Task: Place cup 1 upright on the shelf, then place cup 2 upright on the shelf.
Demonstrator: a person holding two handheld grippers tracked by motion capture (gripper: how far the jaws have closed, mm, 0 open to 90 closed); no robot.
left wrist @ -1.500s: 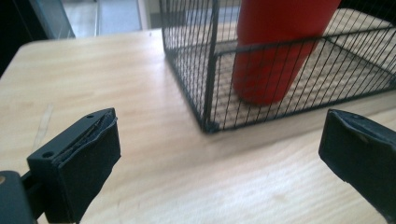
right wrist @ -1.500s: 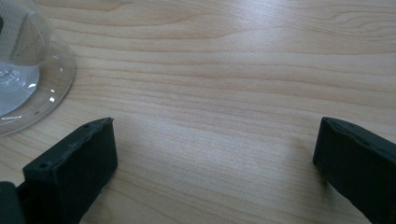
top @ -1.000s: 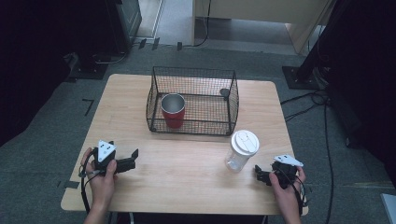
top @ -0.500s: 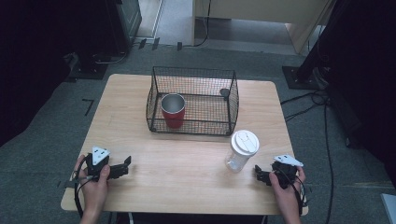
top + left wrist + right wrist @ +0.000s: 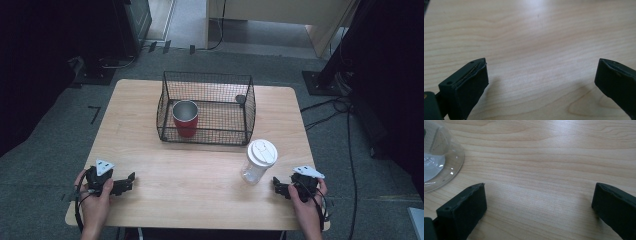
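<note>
Near the right front of the bench [image 5: 200,185] stands a clear plastic cup [image 5: 258,162] with a white lid, upright, just left of the right tongs [image 5: 278,185]. It looks empty and thin-walled, so I judge it light, smooth and easy to dent or tip; a gentle hold across the middle of the wall, below the lid, seems safest, since the lid may pop off if squeezed. Seen from the right gripper view, the cup's rounded base [image 5: 439,160] sits just beyond the left jaw, not between the jaws, which stand wide apart over bare wood. Farther off, at the left front, the left tongs [image 5: 129,181] rest low on the bench, jaws likewise spread with nothing between them. Beyond the cup, toward the far middle, a black wire basket [image 5: 205,107] holds a red metal-lined tumbler [image 5: 185,118], upright in its left part.
</note>
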